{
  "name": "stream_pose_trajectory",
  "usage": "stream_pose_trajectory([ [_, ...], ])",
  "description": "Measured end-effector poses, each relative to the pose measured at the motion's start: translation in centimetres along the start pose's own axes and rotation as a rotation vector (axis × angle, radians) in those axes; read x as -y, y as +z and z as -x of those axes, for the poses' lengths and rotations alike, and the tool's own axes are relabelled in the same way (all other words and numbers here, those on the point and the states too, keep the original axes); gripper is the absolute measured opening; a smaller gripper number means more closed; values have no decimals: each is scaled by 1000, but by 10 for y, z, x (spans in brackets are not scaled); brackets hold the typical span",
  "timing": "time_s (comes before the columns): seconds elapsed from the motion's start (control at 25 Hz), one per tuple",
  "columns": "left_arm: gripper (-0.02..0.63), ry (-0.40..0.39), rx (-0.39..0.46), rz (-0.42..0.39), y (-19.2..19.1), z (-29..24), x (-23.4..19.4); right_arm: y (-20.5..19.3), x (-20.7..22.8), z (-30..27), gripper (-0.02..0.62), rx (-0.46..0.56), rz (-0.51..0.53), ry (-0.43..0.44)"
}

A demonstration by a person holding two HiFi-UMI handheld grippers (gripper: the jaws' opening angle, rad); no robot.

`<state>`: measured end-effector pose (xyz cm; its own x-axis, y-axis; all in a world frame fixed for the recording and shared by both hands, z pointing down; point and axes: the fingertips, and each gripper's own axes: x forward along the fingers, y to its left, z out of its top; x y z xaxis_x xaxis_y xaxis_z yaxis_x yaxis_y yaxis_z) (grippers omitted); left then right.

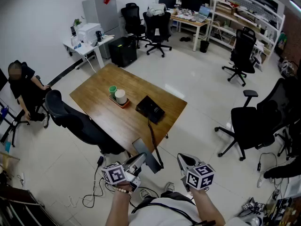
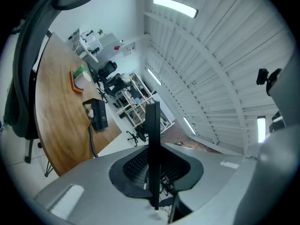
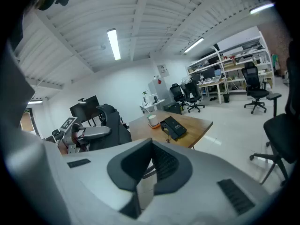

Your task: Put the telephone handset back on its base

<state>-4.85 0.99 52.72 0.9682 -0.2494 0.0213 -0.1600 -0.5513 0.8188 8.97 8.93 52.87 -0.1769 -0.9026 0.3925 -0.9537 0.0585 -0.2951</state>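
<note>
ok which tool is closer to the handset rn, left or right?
Left. The left tool is clamped on the telephone handset. The right tool hangs to the handset's right, apart from it, with nothing between its jaws.

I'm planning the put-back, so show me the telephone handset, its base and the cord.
telephone handset [image 2: 152, 125], left gripper view, on its thin black edge.
base [image 1: 150, 108], head view, middle of its black top.
cord [image 1: 153, 140], head view, about midway along its length.
</note>
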Motion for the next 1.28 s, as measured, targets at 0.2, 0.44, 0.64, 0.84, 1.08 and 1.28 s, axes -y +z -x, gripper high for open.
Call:
stream_pose_trajectory([
  [0.2,74,-3,-1,2,-1,0,2,1,-1,2,3,-1,2,-3],
  [0.44,74,-7,-1,-1,-1,0,5,-2,-1,4,3,-3,3,-7],
  [0.64,74,-7,-3,6,2,3,0,-1,-4,1,3,-5,1,-12],
  [0.84,74,-9,-7,11,6,6,-4,1,-8,-4,3,-2,-1,-21],
  [1.08,74,-29,-23,13,12,14,-6,-6,-21,-5,3,2,-12,-47],
  [1.28,75,-38,-40,19,13,13,-7,-18,-25,-1,3,-14,-30,-70],
])
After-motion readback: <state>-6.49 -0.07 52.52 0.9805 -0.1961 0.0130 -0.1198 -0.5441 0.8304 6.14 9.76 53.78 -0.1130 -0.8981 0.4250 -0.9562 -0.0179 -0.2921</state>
